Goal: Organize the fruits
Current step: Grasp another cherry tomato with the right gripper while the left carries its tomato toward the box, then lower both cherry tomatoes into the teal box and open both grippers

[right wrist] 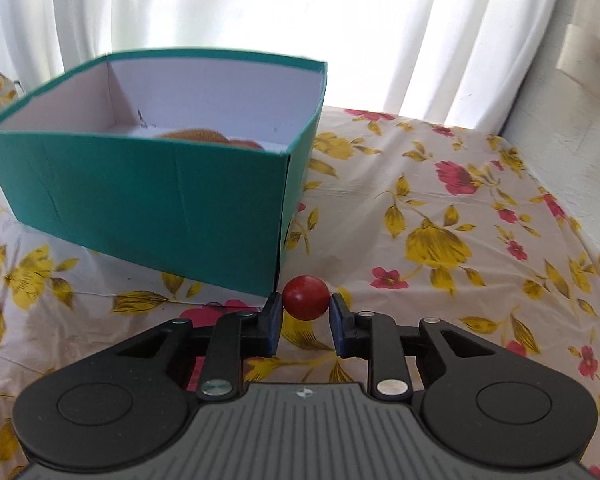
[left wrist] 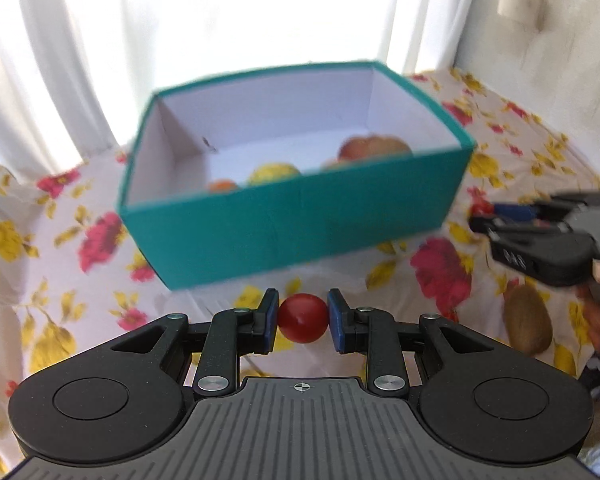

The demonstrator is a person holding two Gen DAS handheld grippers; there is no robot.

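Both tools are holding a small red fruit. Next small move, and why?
Probably lift the left tool forward over the teal box rim: its red fruit is pinched, the box sits right ahead and already holds fruit. The right tool likewise grips its red ball.

box (left wrist: 300, 220) teal, white inside | cloth (right wrist: 440, 200) white, red-yellow floral | fruit (left wrist: 303, 318) red

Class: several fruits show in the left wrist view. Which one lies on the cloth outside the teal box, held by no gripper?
The brown kiwi at right. The others sit inside the teal box or between gripper pads.
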